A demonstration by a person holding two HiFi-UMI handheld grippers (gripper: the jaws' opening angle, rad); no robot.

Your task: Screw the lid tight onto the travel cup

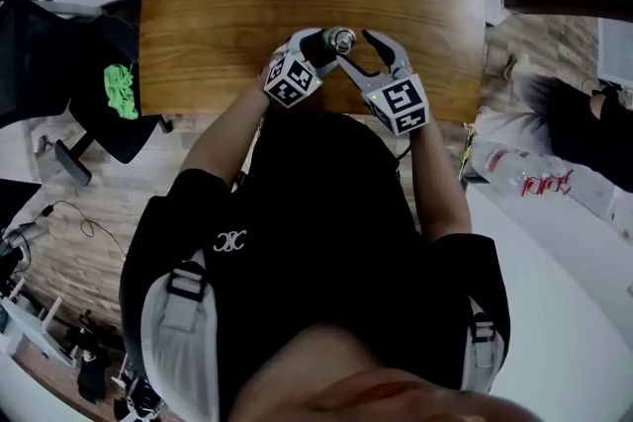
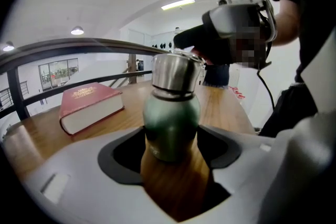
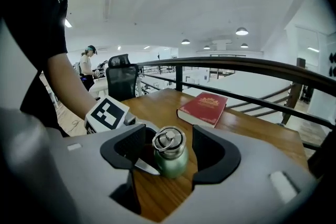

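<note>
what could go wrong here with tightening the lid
1. The right tongs stand open around the smooth steel lid; closing off-centre could slip or nudge it.
2. The left tongs grip the rounded travel cup low down, so it might spin or tilt when the lid is twisted.

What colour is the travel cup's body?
The travel cup is green, its lid silver; clearest in the left gripper view.
</note>
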